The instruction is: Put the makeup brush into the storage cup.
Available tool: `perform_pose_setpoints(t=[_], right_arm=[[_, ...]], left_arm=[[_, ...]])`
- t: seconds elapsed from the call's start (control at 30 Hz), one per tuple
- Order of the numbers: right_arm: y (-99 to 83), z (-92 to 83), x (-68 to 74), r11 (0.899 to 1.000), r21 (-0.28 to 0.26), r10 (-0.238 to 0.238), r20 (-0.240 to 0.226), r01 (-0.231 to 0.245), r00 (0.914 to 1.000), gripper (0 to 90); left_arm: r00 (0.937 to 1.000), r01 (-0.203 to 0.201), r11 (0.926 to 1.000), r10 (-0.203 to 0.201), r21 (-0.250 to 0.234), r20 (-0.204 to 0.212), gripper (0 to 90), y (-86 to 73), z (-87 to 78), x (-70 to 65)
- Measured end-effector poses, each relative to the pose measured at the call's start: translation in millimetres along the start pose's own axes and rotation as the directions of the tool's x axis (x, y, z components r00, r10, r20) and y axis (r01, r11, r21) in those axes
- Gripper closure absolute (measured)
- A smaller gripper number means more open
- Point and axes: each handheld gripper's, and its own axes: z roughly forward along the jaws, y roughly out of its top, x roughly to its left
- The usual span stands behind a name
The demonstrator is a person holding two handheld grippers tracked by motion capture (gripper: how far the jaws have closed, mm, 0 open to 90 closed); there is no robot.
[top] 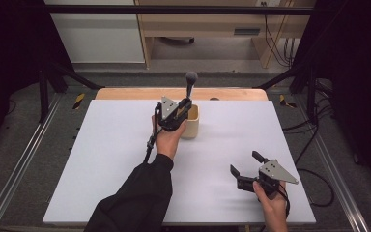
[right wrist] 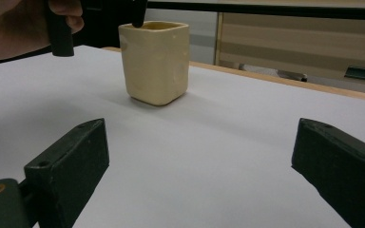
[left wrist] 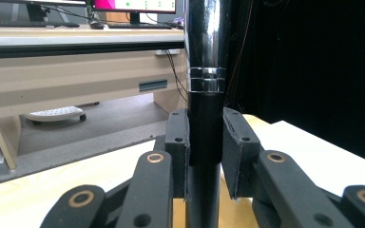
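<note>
Your left gripper (top: 186, 107) sits raised just beside the cream cup (top: 191, 122), jaws clamped on a brush handle (left wrist: 204, 133); your right gripper (top: 244, 164) (jaws spread wide) rests well apart from it.

Lighting: even and soft from overhead, the white table top (top: 125, 145) bright, surroundings at both sides falling to near black. Shadows: faint and diffuse beside the cream cup (right wrist: 155, 61); a vertical glare streak runs along the chrome brush handle (left wrist: 208, 42). Image quality: low resolution and slightly soft throughout, near jaws blurred in both gripper views.
</note>
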Motion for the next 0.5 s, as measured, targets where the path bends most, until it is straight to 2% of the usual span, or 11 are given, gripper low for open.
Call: perform_pose_setpoints(t=[0.5], right_arm=[[-0.3,0.1,-0.1,1.000,0.004,0.002,-0.003,-0.002,1.0000,5.4]], left_arm=[[1.0000,-0.001,1.0000,0.001,0.009,-0.005,74.3,-7.7,-1.4,1.0]])
